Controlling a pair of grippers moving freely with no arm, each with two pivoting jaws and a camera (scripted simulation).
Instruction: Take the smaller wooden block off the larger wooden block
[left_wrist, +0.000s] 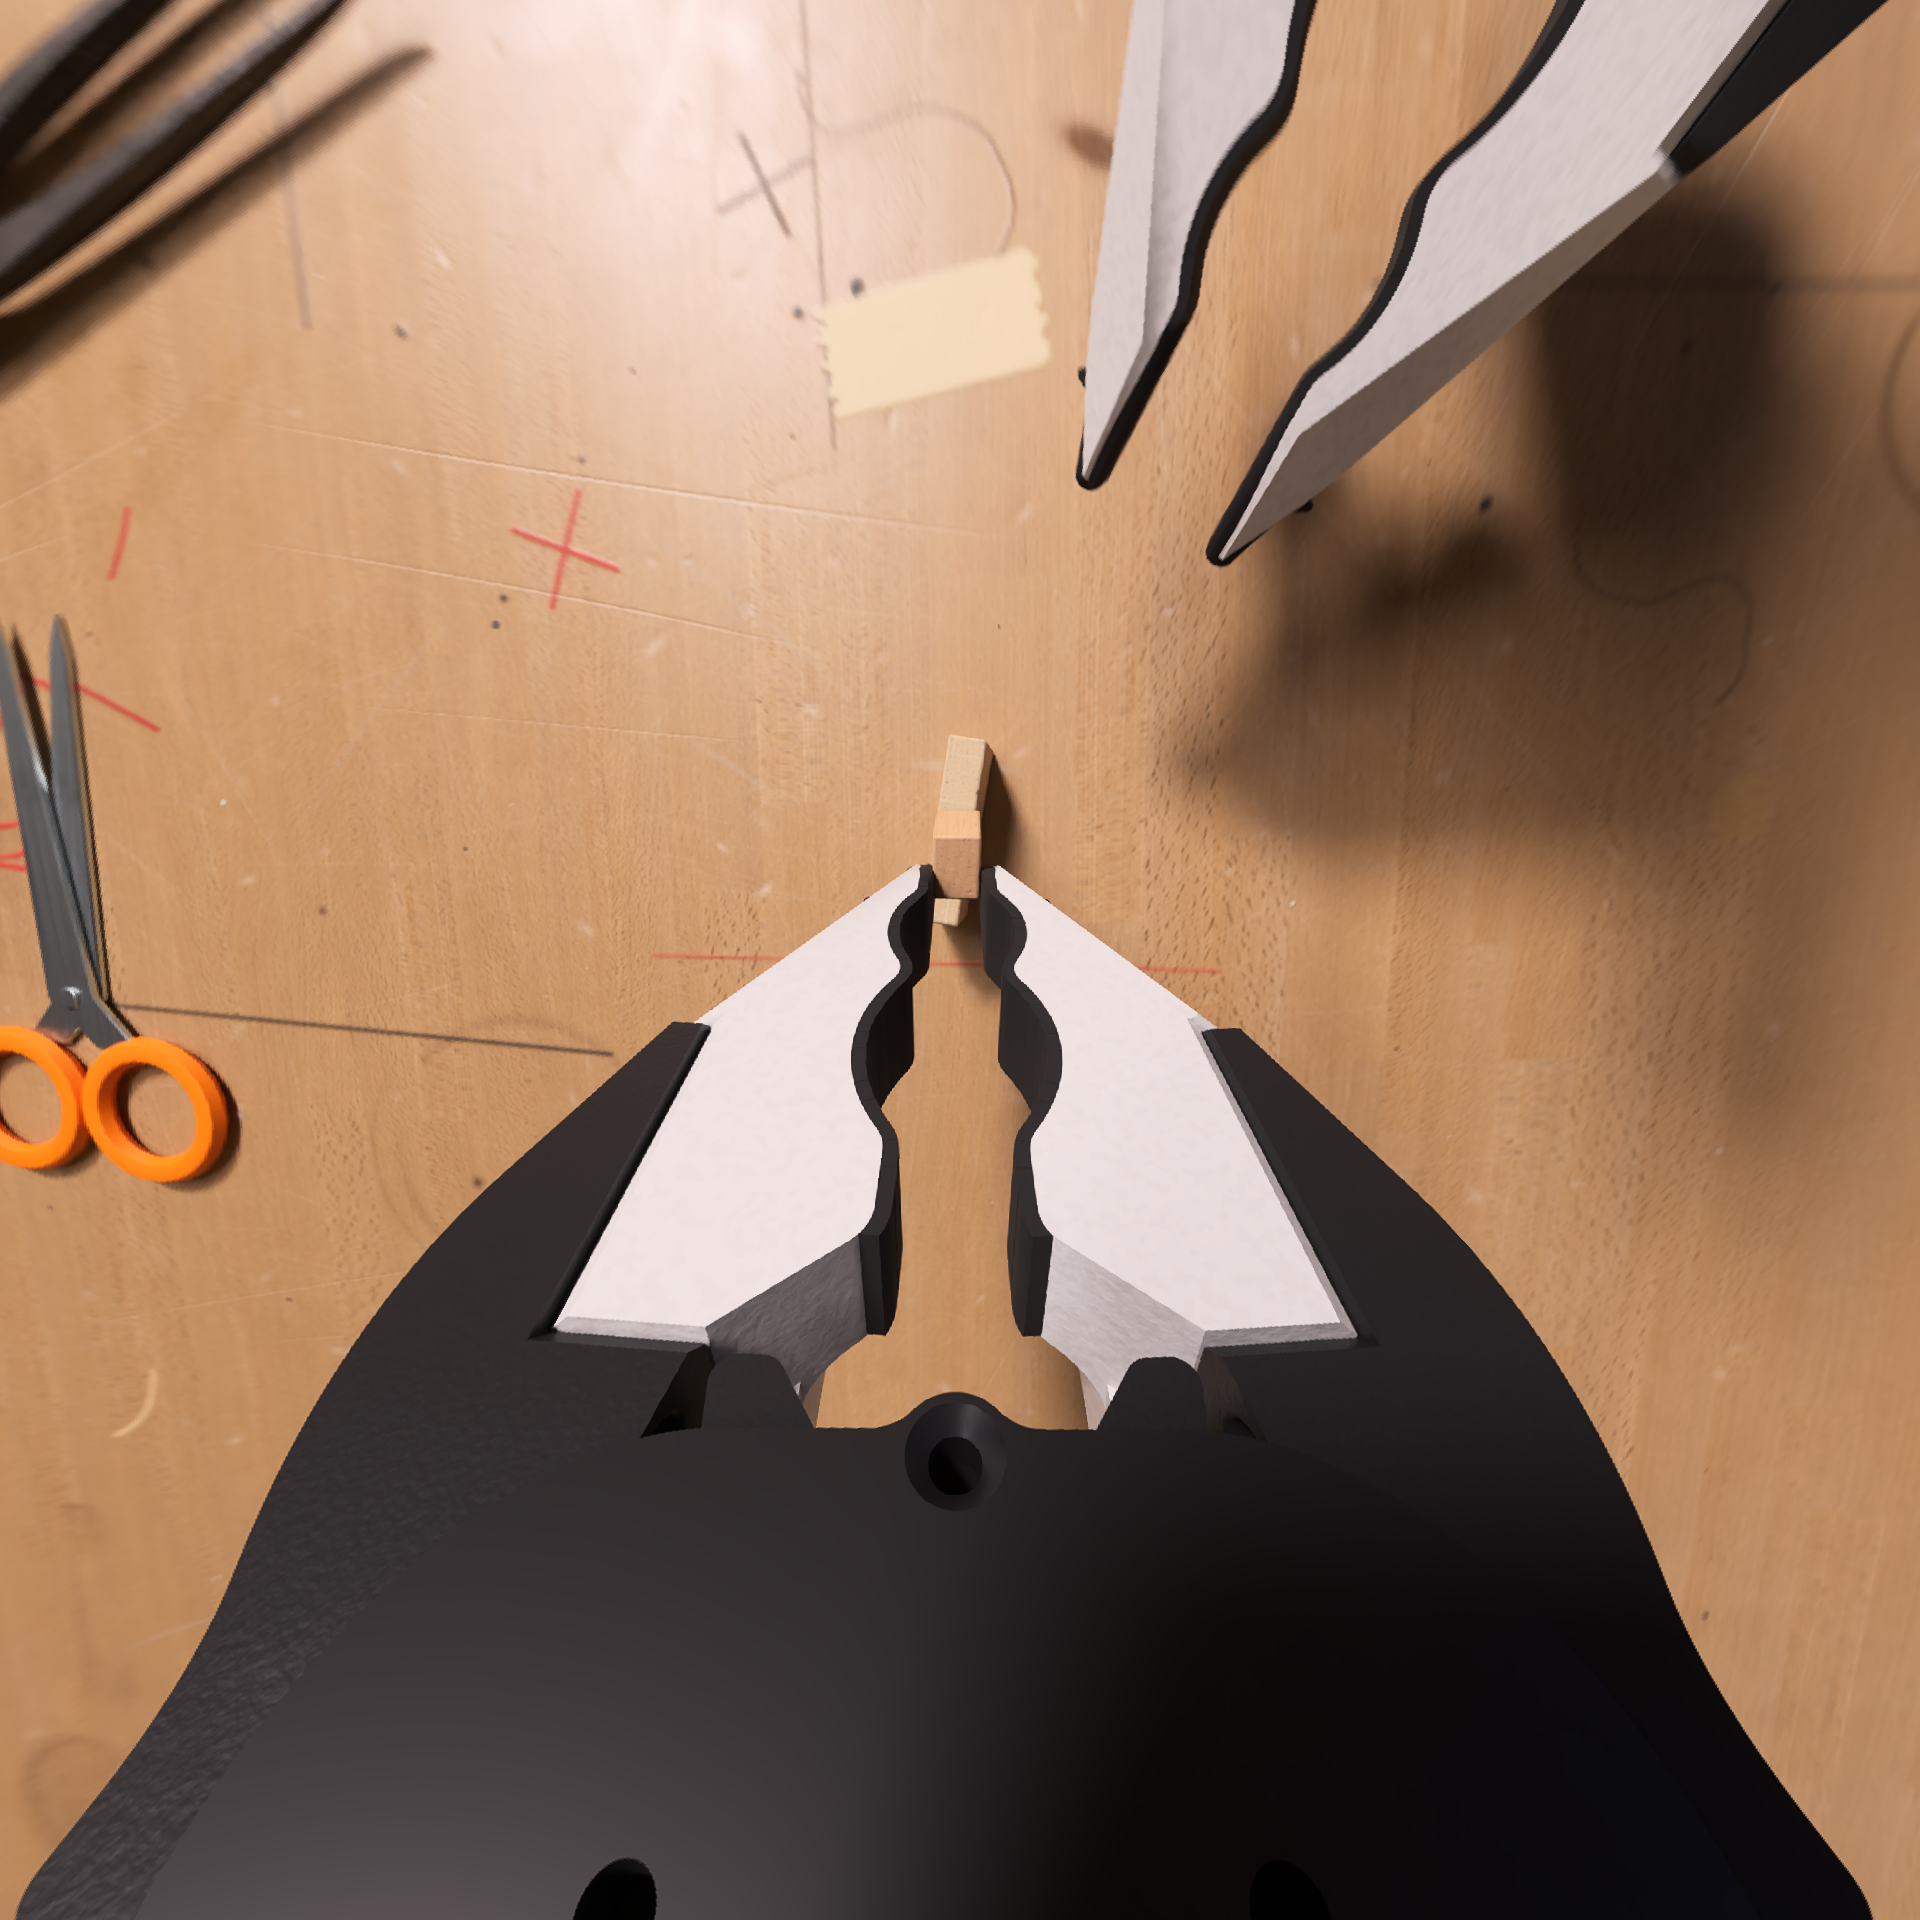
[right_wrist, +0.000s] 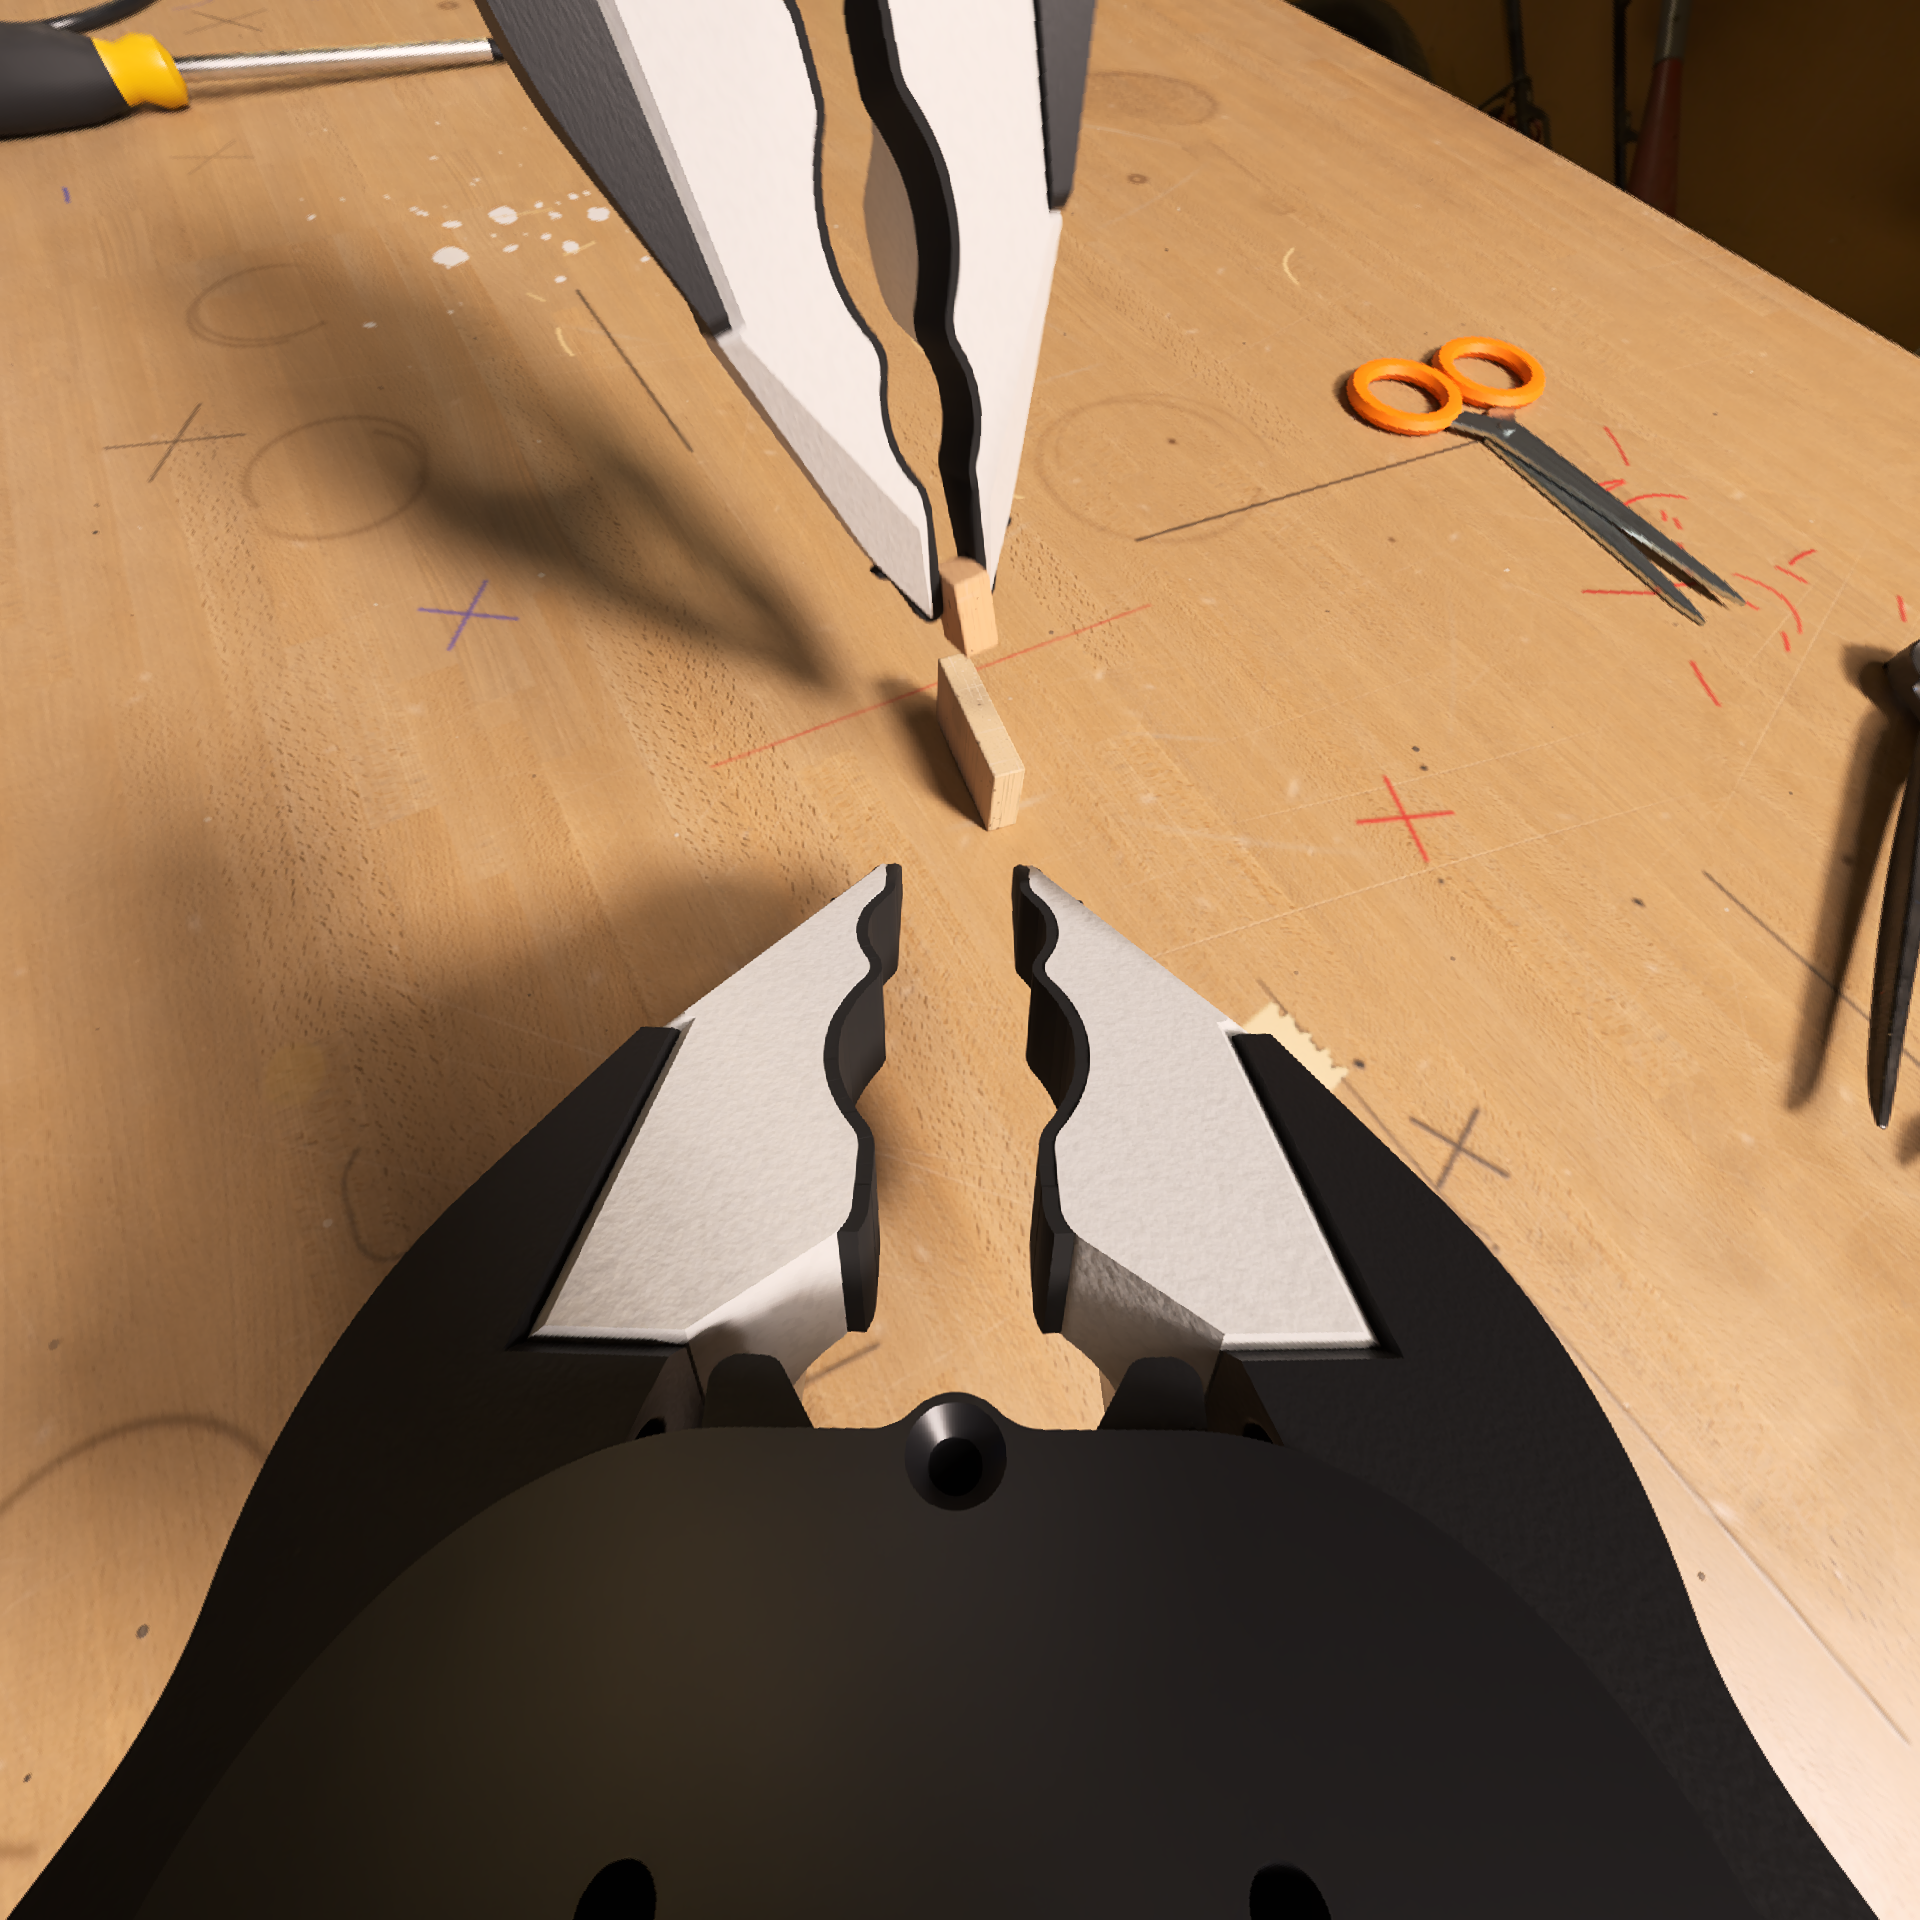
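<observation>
**Inspector:** Left wrist view, starting at the tool. The left gripper (left_wrist: 957, 881) points down at the workbench (left_wrist: 416, 831), its white fingers drawn in on the smaller wooden block (left_wrist: 956, 852), which sits pinched between the two tips.

**Assistant:** Does the right wrist view agree?

**Inspector:** It does. There the left gripper (right_wrist: 961, 587) comes in from the top of the picture, and the smaller wooden block (right_wrist: 968, 605) is caught at its tips, clear of the bench. The larger wooden block (right_wrist: 982, 740) stands on edge on the workbench (right_wrist: 520, 935) just below and in front of it. A narrow gap shows between the two blocks; they are not touching.

**Assistant:** And the right gripper?

**Inspector:** The right gripper (right_wrist: 957, 883) is spread, with nothing between its fingers. It points at the near end of the larger wooden block and stands apart from it. From the left wrist view the right gripper (left_wrist: 1153, 520) hangs at upper right, fingers parted, well apart from the blocks.

**Assistant:** The larger block from the left side?

**Inspector:** The larger wooden block (left_wrist: 964, 774) runs away from the camera, partly covered by the small one.

**Assistant:** Surroundings?

**Inspector:** Orange-handled scissors (left_wrist: 73, 935) lie at the left edge; in the right wrist view the scissors (right_wrist: 1517, 447) are at upper right. A strip of tan tape (left_wrist: 935, 332) is stuck to the bench beyond the blocks. A screwdriver (right_wrist: 156, 68) with a yellow collar lies at far upper left.
</observation>
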